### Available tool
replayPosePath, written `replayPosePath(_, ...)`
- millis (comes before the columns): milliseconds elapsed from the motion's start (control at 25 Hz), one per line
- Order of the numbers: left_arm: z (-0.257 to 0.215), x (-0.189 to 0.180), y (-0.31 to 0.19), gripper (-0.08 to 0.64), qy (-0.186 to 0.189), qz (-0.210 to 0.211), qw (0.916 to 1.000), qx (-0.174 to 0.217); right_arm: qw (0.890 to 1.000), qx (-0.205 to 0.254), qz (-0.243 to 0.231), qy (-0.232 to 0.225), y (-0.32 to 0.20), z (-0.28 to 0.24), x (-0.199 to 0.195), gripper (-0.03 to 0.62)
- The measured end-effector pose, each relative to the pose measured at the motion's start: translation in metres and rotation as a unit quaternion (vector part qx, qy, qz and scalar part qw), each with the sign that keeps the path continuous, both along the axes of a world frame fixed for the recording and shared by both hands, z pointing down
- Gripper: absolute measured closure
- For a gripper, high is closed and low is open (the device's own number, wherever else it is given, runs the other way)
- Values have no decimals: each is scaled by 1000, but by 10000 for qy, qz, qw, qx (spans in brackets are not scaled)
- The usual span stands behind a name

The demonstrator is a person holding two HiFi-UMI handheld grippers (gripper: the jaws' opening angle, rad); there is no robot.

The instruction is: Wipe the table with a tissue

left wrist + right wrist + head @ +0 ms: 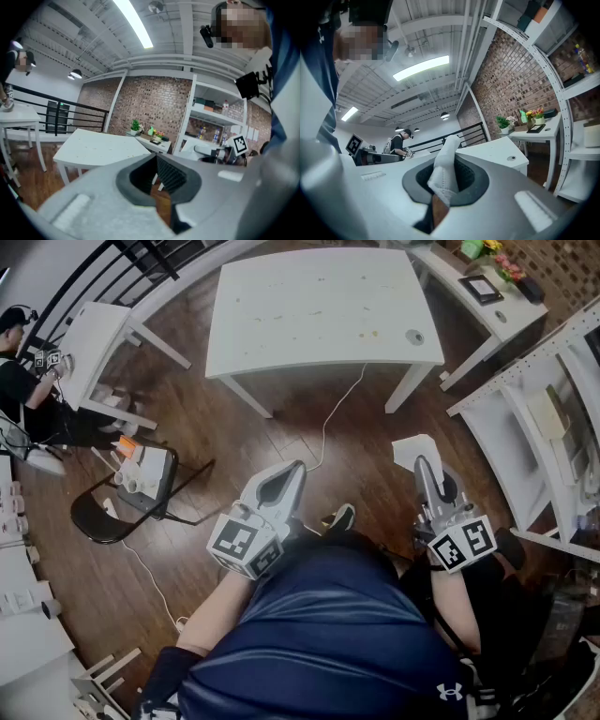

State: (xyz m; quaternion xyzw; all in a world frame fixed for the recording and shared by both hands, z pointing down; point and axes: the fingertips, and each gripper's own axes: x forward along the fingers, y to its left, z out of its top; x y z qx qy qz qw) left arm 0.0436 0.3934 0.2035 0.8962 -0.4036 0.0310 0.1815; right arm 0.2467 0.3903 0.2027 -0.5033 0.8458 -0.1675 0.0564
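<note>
The white table (319, 306) stands ahead of me across the wood floor, with a few small specks and a small round grey thing (413, 336) near its right corner. Both grippers are held low near my body, well short of it. My right gripper (424, 470) is shut on a white tissue (412, 448), which sticks up from between the jaws in the right gripper view as a folded strip (445, 164). My left gripper (281, 486) is shut with nothing in it. The table also shows beyond the left gripper (157, 157), as a white top (93, 145).
A white cable (333, 418) runs across the floor from under the table toward me. A black chair (131, 488) with small items stands at left. A second white table (94, 343) with a seated person (19, 381) is far left. White shelving (534, 418) and a side desk (478, 296) are at right.
</note>
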Motion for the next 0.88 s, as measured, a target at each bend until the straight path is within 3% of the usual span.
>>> replayPosePath(520, -3, 9, -19, 557, -49, -92, 9999, -97, 9999, -125, 96, 26, -19, 10, 19, 578)
replayPosePath(720, 2, 13, -48, 557, 47, 99, 9999, -114, 9993, -187, 279, 162, -40, 14, 24, 578)
replayPosePath(880, 5, -4, -78, 557, 40, 112, 9997, -217, 9989, -259, 310, 251, -68, 28, 9, 578)
